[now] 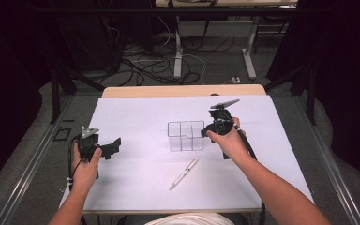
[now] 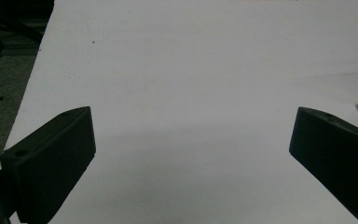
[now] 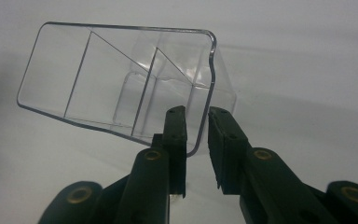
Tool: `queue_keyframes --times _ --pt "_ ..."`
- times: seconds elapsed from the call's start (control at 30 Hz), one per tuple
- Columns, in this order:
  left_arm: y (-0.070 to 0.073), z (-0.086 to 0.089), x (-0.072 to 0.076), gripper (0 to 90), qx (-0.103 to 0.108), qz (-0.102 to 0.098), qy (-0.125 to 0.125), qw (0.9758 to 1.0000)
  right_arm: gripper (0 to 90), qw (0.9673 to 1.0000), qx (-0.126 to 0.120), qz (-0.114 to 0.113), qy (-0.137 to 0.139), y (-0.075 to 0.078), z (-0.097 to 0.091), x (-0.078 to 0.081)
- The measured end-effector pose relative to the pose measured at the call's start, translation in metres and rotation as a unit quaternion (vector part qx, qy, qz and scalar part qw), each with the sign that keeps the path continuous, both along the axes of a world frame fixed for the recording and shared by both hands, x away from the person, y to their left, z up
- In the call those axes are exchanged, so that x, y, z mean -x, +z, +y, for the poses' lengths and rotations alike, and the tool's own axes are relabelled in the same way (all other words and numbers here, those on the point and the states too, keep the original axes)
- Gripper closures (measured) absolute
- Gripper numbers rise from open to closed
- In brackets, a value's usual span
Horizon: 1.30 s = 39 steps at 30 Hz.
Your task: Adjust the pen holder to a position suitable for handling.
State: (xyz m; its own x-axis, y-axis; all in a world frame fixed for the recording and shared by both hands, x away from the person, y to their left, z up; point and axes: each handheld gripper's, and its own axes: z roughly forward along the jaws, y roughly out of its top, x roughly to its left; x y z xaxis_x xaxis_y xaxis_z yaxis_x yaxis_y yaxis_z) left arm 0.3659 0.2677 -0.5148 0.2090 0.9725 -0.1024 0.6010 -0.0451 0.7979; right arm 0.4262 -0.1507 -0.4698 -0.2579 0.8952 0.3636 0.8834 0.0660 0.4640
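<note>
High view: a clear plastic organizer [image 1: 186, 136] with inner dividers stands upright near the middle of the white worktop [image 1: 136, 117]. The right claw [image 1: 205, 132] is at its right wall, while the left claw [image 1: 115, 144] rests well apart on the left. A silver pen [image 1: 184, 173] lies in front of the organizer, nearer the person, clear of both.

Left gripper view: the left claw [image 2: 191, 154] is spread wide over bare worktop, with nothing between its jaws.

Right gripper view: the right claw [image 3: 197, 122] straddles the organizer's [image 3: 116, 79] thin end wall, one jaw inside and one outside. A gap shows at the outer jaw, so the wall looks loosely bracketed, not pinched.

The organizer looks light, rigid, smooth and slippery, likely to crack under hard squeezing. The rim of this end wall, away from the dividers, seems the best hold.
</note>
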Motion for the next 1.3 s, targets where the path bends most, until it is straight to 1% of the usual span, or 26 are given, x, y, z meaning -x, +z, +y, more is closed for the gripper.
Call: queue_keyframes --times 0.13,0.17,0.23,0.27,0.3,0.37,0.4,0.43,0.47,0.53,0.63,0.67,0.7,0.77,0.8,0.87,0.9,0.93,0.97,1.0,1.07,1.1,1.13,1.17,1.2,1.3 --pt "0.0 0.0 0.0 0.3 0.0 0.0 -0.001 1.0 71.2 0.9999 -0.007 -0.004 0.006 -0.001 0.0 0.0" --pt "0.0 0.0 0.0 0.3 -0.001 0.0 -0.001 1.0 70.9 0.9999 -0.01 -0.011 0.007 -0.002 -0.001 0.0" --pt "0.0 0.0 0.0 0.3 -0.001 0.001 -0.001 1.0 70.2 0.9998 -0.012 -0.01 0.01 -0.001 -0.002 0.001" --pt "0.0 0.0 0.0 0.3 -0.001 0.0 -0.001 1.0 69.3 0.9997 -0.019 -0.011 0.011 -0.001 -0.003 0.001" --pt "0.0 0.0 0.0 0.3 -0.001 0.001 -0.001 1.0 68.7 0.9995 -0.023 -0.018 0.013 -0.002 -0.004 0.002" --pt "0.0 0.0 0.0 0.3 -0.001 0.001 -0.001 1.0 68.2 0.9995 -0.02 -0.017 0.016 -0.001 -0.004 0.003" --pt "0.0 0.001 0.0 0.3 -0.001 0.002 -0.001 1.0 67.5 0.9993 -0.026 -0.017 0.021 0.0 -0.005 0.003" --pt "0.0 0.001 0.0 0.3 -0.001 0.002 -0.001 1.0 65.8 0.9991 -0.025 -0.026 0.023 0.0 -0.005 0.006" --pt "0.0 0.001 0.0 0.3 -0.001 0.003 -0.001 1.0 65.8 0.9991 -0.025 -0.026 0.023 0.0 -0.005 0.006" --pt "0.0 0.001 0.0 0.3 -0.001 0.002 -0.001 1.0 62.3 0.9983 -0.019 -0.043 0.035 -0.001 -0.006 0.008" --pt "0.0 0.0 0.0 0.3 0.0 0.002 -0.001 1.0 60.8 0.9981 -0.016 -0.045 0.037 -0.001 -0.007 0.011" --pt "-0.001 0.0 0.0 0.3 -0.001 0.002 -0.002 1.0 58.3 0.9976 -0.014 -0.053 0.042 -0.002 -0.008 0.012" --pt "0.0 0.0 0.0 0.3 -0.002 0.003 -0.003 1.0 58.3 0.9976 -0.014 -0.053 0.042 -0.002 -0.008 0.012" --pt "-0.001 0.0 0.0 0.3 -0.001 0.003 -0.003 1.0 54.9 0.9967 -0.012 -0.062 0.051 -0.003 -0.011 0.015" --pt "-0.001 0.0 0.0 0.3 -0.001 0.004 -0.003 1.0 53.4 0.9966 -0.012 -0.065 0.049 -0.003 -0.011 0.017" --pt "-0.001 -0.001 -0.001 0.3 -0.001 0.002 -0.004 1.0 48.9 0.9954 -0.006 -0.075 0.059 -0.003 -0.013 0.019" --pt "-0.001 -0.001 -0.001 0.3 0.0 0.003 -0.004 1.0 48.9 0.9954 -0.006 -0.075 0.059 -0.003 -0.013 0.019" --pt "-0.001 -0.001 -0.001 0.3 0.0 0.004 -0.004 1.0 43.9 0.9942 -0.002 -0.084 0.067 -0.004 -0.016 0.021" --pt "-0.002 -0.001 -0.001 0.3 0.0 0.005 -0.004 1.0 41.7 0.9935 -0.002 -0.089 0.071 -0.005 -0.017 0.022" --pt "-0.002 -0.001 -0.001 0.3 0.001 0.006 -0.004 1.0 41.7 0.9935 -0.002 -0.089 0.071 -0.005 -0.017 0.022" --pt "-0.002 0.0 -0.001 0.4 0.0 0.008 -0.004 1.0 40.0 0.9924 0.005 -0.099 0.074 -0.005 -0.019 0.025" --pt "-0.002 -0.001 -0.001 0.4 0.001 0.01 -0.004 0.9999 37.6 0.9904 0.015 -0.111 0.081 -0.006 -0.021 0.028" --pt "-0.002 -0.001 -0.001 0.4 0.003 0.011 -0.003 0.9999 37.6 0.9904 0.015 -0.111 0.081 -0.006 -0.021 0.028" --pt "-0.003 -0.001 -0.001 0.5 0.004 0.011 -0.003 0.9999 34.2 0.9885 0.023 -0.122 0.087 -0.006 -0.022 0.031" --pt "-0.002 -0.001 -0.001 0.6 0.004 0.013 -0.004 0.9999 33.8 0.9877 0.026 -0.125 0.09 -0.007 -0.022 0.032" --pt "-0.002 -0.003 0.0 0.6 0.009 0.014 -0.011 0.9998 33.3 0.9872 0.031 -0.127 0.091 -0.007 -0.024 0.035"
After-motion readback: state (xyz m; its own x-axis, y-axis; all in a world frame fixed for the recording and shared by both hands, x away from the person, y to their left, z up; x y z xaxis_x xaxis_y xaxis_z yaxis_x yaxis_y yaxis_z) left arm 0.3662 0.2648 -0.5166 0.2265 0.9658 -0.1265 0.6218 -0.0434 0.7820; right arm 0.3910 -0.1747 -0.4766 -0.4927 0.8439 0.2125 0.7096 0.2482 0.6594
